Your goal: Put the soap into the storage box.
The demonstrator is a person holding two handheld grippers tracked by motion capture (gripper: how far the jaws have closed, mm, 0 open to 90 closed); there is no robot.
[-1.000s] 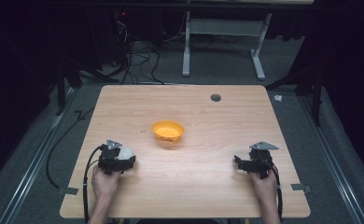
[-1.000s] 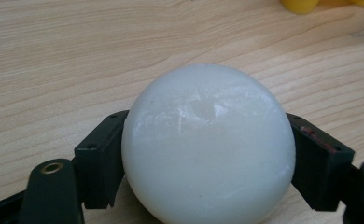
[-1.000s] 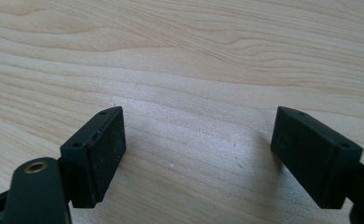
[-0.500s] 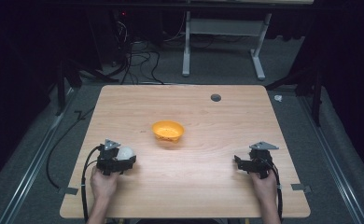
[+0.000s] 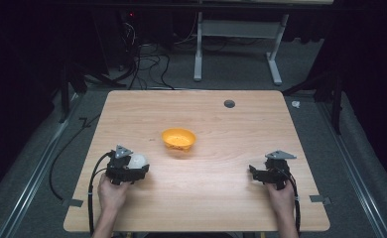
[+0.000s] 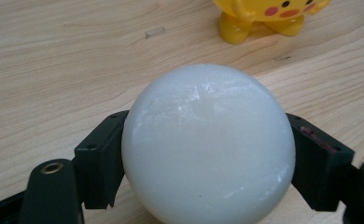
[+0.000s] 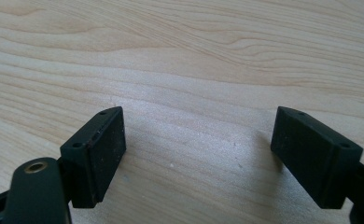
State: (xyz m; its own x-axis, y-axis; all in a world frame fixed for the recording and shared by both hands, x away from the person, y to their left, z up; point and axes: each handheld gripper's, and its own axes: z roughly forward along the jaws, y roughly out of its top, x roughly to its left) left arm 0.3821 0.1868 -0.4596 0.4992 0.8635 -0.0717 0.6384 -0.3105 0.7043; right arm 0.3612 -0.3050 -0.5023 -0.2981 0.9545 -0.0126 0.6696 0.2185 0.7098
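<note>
Nothing much has shifted: my left gripper (image 5: 138, 168) still clamps the white ball (image 5: 138, 160) at the table's near left. I'd carry it level to the yellow bowl (image 5: 178, 138), right of it and farther. Right gripper (image 7: 196, 154) gapes wide, holding nothing.

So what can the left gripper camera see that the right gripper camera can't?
The left gripper view has a white ball squeezed between the left hand-held gripper's black jaws, with a yellow toy-like bowl with pink cheeks standing farther off. The right gripper view has the right hand-held gripper with its jaws spread wide and nothing between them. Both look down on the same light wooden table.
</note>
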